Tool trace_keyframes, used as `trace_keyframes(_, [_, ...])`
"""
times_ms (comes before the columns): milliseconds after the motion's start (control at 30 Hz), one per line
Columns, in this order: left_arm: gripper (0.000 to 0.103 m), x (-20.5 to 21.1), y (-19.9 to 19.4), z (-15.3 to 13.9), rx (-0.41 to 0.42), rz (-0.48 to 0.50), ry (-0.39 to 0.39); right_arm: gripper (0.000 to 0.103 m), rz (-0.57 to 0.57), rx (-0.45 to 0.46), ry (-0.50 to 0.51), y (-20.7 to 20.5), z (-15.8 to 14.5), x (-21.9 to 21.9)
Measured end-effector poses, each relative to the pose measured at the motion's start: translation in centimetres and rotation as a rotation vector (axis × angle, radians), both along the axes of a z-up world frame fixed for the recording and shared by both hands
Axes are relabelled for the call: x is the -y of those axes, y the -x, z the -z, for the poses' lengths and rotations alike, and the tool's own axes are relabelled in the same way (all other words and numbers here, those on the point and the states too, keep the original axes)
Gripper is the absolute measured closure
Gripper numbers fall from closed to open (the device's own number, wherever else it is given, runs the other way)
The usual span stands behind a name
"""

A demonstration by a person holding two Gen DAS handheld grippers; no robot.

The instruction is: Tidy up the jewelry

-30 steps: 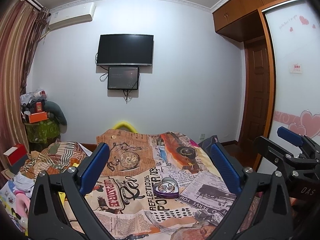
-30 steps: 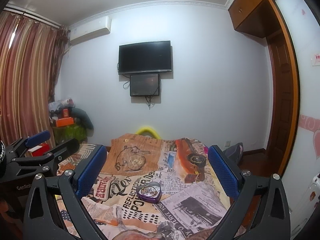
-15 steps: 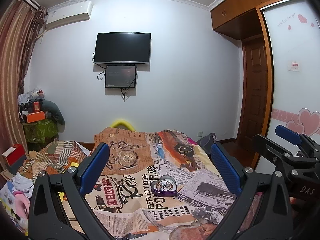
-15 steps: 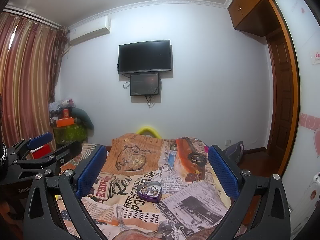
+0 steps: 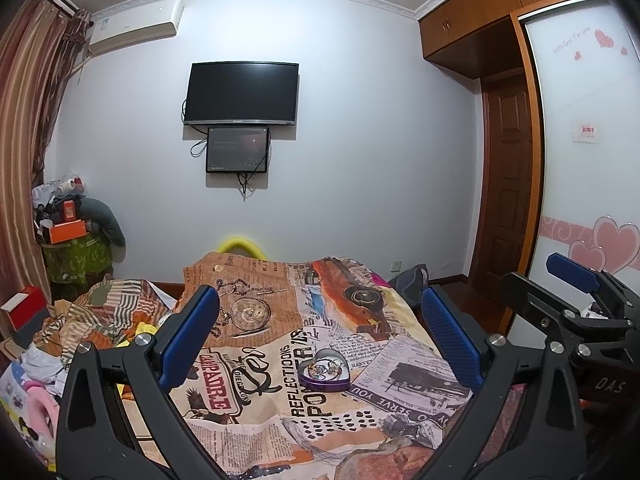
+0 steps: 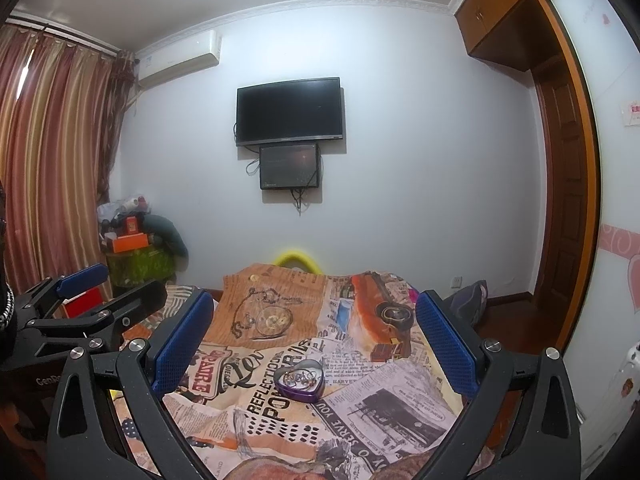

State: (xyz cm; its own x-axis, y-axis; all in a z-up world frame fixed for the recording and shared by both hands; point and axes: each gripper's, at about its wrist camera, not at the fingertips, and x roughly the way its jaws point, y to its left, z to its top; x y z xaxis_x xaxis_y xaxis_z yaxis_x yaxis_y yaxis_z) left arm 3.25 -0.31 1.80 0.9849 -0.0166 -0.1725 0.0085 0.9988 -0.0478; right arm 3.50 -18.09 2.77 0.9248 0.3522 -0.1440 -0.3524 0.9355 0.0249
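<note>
Two grippers: both up over the bed, both spread wide, both empty-handed.
Curtains [image 6: 52, 152]: striped, hanging down the far left side.
Pile in the left corner [image 5: 74, 240]: orange box on a green-wrapped stack by the wall.
Left gripper [image 5: 320, 336]: blue pads set far apart, nothing between them; in the right wrist view it sits at the left edge [image 6: 116, 292], jaws parted there too.
Bed cover [image 5: 248, 408]: newspaper-and-pocket-watch print, rumpled, spread across the bed.
Television [image 5: 242, 94]: dark screen on the back wall, a smaller dark screen [image 5: 237, 150] mounted just under it.
Heart-shaped tin [image 5: 324, 371]: purple, lid off, resting on the bed cover near the middle, framed between the left gripper's fingers but well clear of them.
Jewelry [image 6: 301, 378]: small beaded, metallic pieces heaped inside the tin; too small to tell apart.
Right gripper [image 6: 316, 348]: wide open, holding nothing, the tin lying ahead of it; from the left wrist camera it shows at the right edge [image 5: 556, 280].
Door [image 5: 506, 184]: brown wood, right of the bed.
Wardrobe panel [image 5: 592, 120]: white with pink hearts, far right.
</note>
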Motion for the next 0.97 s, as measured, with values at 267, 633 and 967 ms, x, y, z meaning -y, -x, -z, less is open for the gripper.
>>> trace_keyframes(267, [0.001, 0.0, -0.2, 0.1, -0.009, 0.013, -0.002, 0.003, 0.003, -0.001, -0.005, 0.0, 0.0, 0.1])
trace_keyframes(633, [0.001, 0.0, -0.4, 0.3, -0.011, 0.002, 0.003, 0.003, 0.012, -0.007, -0.012, -0.1, 0.1, 0.1])
trace_keyframes(967, [0.001, -0.5, -1.4, 0.8, -0.022, -0.011, 0.006, 0.003, 0.021, -0.029, -0.015, -0.8, 0.7, 0.3])
